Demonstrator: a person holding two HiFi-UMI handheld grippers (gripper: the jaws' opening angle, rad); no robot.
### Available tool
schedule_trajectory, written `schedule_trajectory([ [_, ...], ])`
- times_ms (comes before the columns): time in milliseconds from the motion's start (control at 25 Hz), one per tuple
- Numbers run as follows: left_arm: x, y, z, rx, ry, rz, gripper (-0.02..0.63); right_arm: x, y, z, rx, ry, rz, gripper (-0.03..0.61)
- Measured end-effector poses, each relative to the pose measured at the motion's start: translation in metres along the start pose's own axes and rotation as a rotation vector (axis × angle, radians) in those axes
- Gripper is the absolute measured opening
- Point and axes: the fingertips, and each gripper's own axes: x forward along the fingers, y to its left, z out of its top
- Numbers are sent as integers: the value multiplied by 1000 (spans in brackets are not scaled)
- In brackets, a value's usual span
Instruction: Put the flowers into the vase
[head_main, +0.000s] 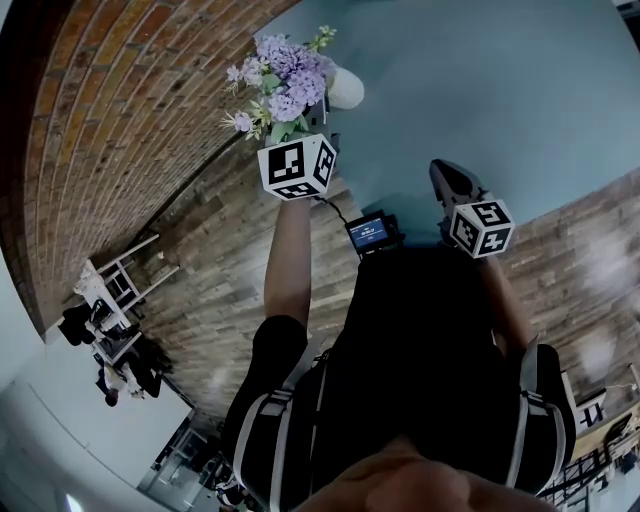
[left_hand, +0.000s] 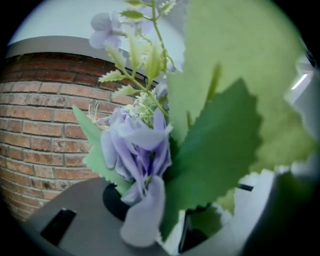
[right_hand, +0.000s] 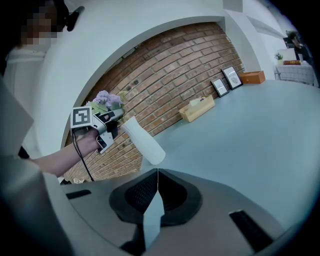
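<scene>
Green saw-edged leaves (left_hand: 220, 145) crowd right up against the lens riding on the left gripper (head_main: 318, 122). Beside them the lilac blooms of the flowers (left_hand: 135, 150) rise out of the gap between its jaws. Those jaws are clamped on the bunch, low down on the stems as far as I can judge. That would explain why the heads stand clear above the jaws and fan out uncrushed. It would also leave the stem ends free below the grip to go into something narrow. Just ahead of the jaw tips stands the white vase (right_hand: 144, 141), on the blue-grey table (right_hand: 250, 130), with its mouth close beneath the bunch. It seems to lean in the right gripper view, though I take that for the wide lens. Whether the stem ends are inside the mouth I cannot tell, since leaves and the gripper body cover that spot. To my eye the bunch is being lined up over the opening, with the drop into it not yet finished. The right gripper (right_hand: 156, 175) has its jaws pressed together on nothing at all. It hangs over bare table, with the vase well apart, ahead and to the left of its jaws. I read that as it staying out of the way while one hand does the placing, yet near enough to steady the vase should it tip. Beyond everything runs the brick wall (left_hand: 40, 125).
</scene>
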Motion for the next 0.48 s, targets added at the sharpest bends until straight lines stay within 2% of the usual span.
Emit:
schedule_trajectory([
  [240, 4, 2, -20, 1, 60, 0, 187, 0, -1, 0, 3, 2, -4, 18],
  [480, 6, 2, -25, 4, 71, -4, 189, 1, -2, -1, 7, 4, -6, 18],
])
